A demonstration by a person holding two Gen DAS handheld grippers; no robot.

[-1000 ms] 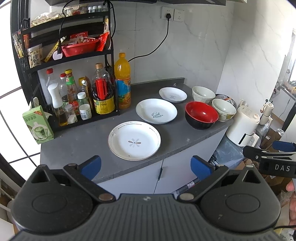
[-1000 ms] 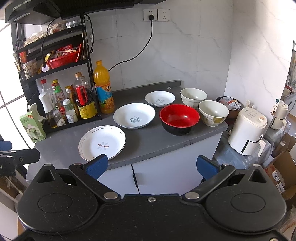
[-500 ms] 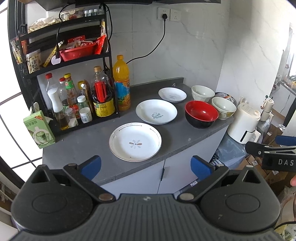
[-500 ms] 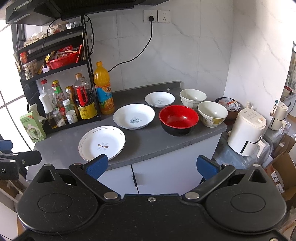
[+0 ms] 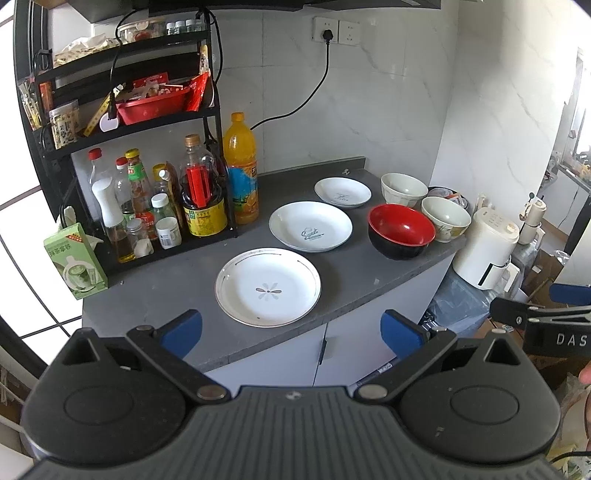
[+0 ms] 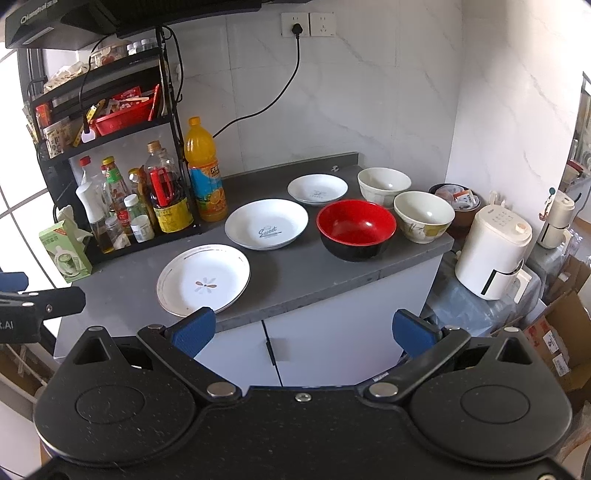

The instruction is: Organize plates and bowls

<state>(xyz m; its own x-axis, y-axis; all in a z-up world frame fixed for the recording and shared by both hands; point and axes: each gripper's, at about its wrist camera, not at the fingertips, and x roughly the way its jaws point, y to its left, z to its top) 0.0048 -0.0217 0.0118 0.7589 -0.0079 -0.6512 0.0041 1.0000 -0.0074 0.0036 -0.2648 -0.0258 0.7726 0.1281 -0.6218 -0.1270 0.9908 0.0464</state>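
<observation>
Glazed plates and bowls lay apart on the counter (image 5: 177, 273) right of the bottle rack (image 5: 207, 122); your left gripper (image 5: 291, 326) and right gripper (image 6: 303, 326) hung short, jaws apart and empty, so any pinch on the flower plate (image 5: 268, 286) at the counter's edge risked it slipping off.

I am standing in a small home kitchen. A dark grey counter (image 6: 303, 273) runs over white cabinet doors (image 6: 314, 347) against marble-look wall tiles, with a range hood (image 6: 55, 22) overhead. A black wire rack (image 5: 122, 122) holds sauce and oil bottles, jars and snack packets, and an orange juice bottle (image 6: 205, 170) stands beside it. Plates and bowls lie on the counter, and a white air fryer (image 6: 493, 254) sits off its right end among cardboard boxes.
</observation>
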